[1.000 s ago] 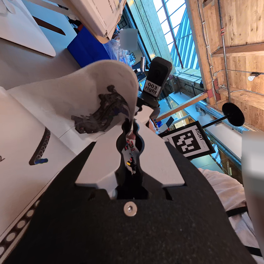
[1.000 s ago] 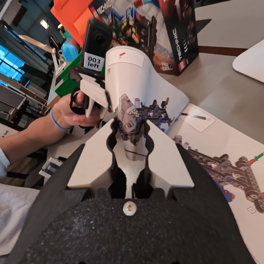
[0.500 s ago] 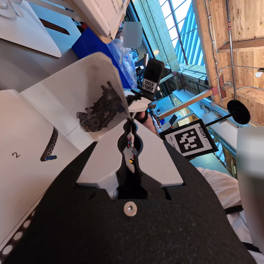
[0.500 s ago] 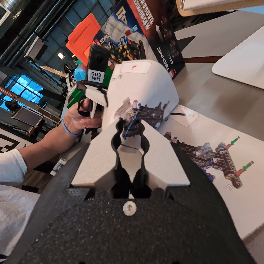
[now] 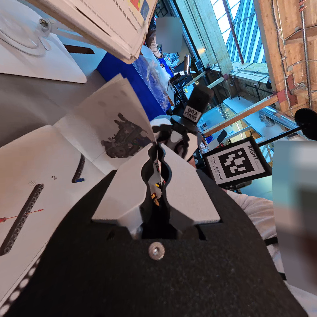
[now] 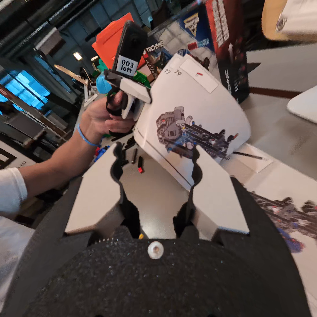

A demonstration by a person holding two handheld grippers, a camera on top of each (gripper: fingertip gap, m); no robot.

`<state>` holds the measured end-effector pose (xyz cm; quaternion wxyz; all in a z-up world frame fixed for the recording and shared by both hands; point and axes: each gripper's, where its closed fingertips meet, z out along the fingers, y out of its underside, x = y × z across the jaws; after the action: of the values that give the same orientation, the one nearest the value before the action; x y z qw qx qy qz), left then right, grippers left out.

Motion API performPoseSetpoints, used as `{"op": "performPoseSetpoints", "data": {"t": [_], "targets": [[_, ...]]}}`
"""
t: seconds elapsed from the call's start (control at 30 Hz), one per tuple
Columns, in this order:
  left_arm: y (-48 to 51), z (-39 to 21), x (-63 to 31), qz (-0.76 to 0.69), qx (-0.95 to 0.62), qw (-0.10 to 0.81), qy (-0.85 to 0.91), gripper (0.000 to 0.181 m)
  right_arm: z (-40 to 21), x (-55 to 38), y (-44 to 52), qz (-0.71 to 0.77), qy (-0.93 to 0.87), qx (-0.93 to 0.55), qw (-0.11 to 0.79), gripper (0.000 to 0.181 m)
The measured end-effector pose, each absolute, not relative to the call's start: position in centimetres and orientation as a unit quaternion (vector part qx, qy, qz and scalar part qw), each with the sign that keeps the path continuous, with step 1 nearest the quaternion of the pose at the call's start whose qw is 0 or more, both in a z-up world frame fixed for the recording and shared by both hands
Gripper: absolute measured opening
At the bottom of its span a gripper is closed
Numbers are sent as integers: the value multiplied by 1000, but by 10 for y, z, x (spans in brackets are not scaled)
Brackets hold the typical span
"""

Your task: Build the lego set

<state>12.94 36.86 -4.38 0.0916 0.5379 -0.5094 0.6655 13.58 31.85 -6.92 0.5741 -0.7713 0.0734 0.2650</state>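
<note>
The open instruction booklet (image 5: 42, 171) lies on the grey table. My left gripper (image 5: 157, 145) is shut on the edge of one raised page (image 5: 111, 120), which curls up over the booklet. In the right wrist view the same page (image 6: 197, 106) arches up, held at its left edge by my left gripper (image 6: 135, 109). My right gripper (image 6: 157, 151) is open and empty, just in front of the curled page and not touching it. It also shows in the left wrist view (image 5: 169, 135), beyond the page. Loose Lego pieces (image 6: 139, 163) lie on the table under it.
The Lego set box (image 6: 229, 51) stands behind the booklet, with an orange object (image 6: 109, 39) further left. A white board (image 6: 305, 106) lies to the right. A blue bin (image 5: 123, 75) and a black-and-white marker sign (image 5: 236, 163) stand at the far side. About 7 cm separates my left fingertips from my right.
My right gripper was closed around the raised page; it has opened, let go and drawn back. My left gripper has kept hold of the page and carries it further over.
</note>
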Motion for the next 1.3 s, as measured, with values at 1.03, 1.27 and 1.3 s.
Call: {"op": "performPoseSetpoints", "data": {"t": [1.03,1.27,1.3], "targets": [[437,-96,90,481,630,90,-603,0,-69,222,272,-131,73,-854,498,26],[465,-141,76,336,672,71,-656,0,-180,217,295,-105,31,-931,348,0],[467,-145,73,321,673,70,-663,0,-184,223,292,-117,34,-933,338,0]]}}
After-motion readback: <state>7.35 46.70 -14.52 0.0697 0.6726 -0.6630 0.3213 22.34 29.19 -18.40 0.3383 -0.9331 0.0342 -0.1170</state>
